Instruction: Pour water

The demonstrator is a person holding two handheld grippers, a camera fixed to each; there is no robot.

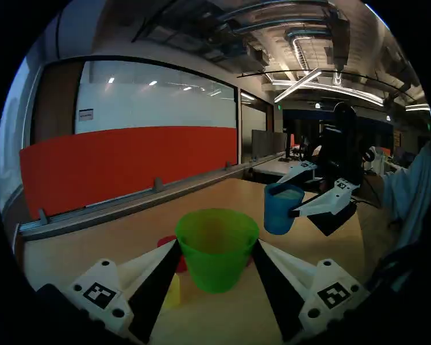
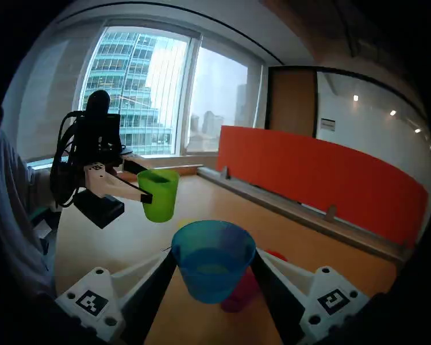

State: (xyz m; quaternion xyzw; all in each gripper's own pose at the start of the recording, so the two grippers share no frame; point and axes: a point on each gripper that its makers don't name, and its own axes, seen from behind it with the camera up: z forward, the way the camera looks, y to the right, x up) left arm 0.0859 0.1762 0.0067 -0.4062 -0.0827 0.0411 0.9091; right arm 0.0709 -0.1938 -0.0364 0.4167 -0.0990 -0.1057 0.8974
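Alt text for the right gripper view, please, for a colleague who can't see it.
The right gripper holds a blue cup upright above a wooden table. Farther off to the left, the left gripper holds a green cup, with windows and an orange partition behind.

The left gripper view rides low behind the left gripper (image 1: 215,246) and looks forward along it, very near the green cup (image 1: 215,270), facing across the table (image 1: 118,236) toward the orange partition (image 1: 129,167). The right gripper view sits likewise behind the right gripper (image 2: 214,256), close on the blue cup (image 2: 210,282), facing the windows (image 2: 158,92). Each sees the other gripper farther off; both share the cups, table and partition
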